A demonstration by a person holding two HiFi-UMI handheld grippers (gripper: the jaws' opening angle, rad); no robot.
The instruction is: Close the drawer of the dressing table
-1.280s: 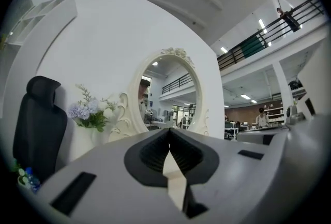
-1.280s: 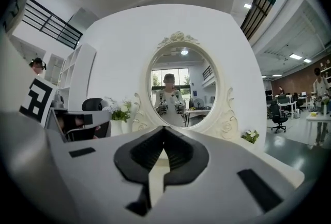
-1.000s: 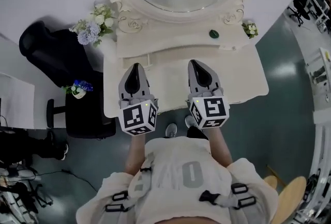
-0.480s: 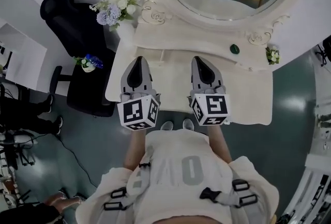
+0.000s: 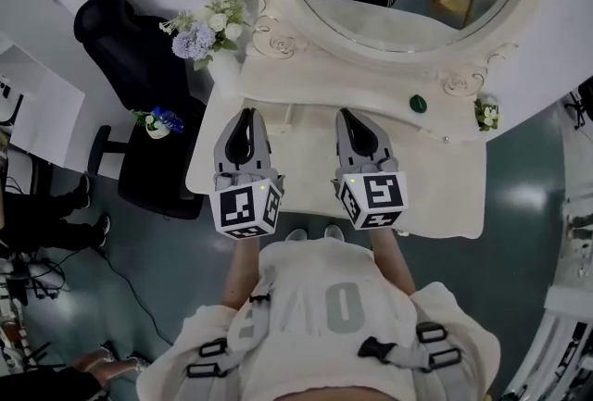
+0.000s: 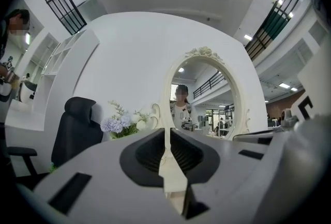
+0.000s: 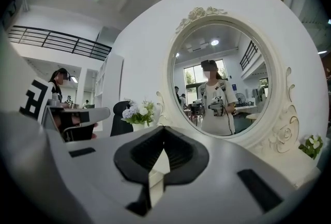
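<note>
The cream dressing table (image 5: 435,195) stands in front of me under its oval mirror (image 5: 398,10). No drawer front shows in any view; the tabletop and my grippers cover that area. My left gripper (image 5: 246,115) and right gripper (image 5: 347,115) hover side by side over the tabletop, pointing at the raised shelf (image 5: 306,93). Both are shut with nothing held. In the left gripper view the left gripper (image 6: 167,132) has its jaws together before the mirror (image 6: 207,99). The right gripper (image 7: 164,130) likewise faces the mirror (image 7: 222,88), jaws together.
A vase of pale flowers (image 5: 208,29) stands at the shelf's left end. A small green object (image 5: 418,103) and a small posy (image 5: 485,114) sit at its right end. A black chair (image 5: 130,56) and a black stool with blue flowers (image 5: 157,121) stand left of the table.
The head view has swung, so the table and mirror now sit further right. Both grippers stay shut and side by side over the tabletop.
</note>
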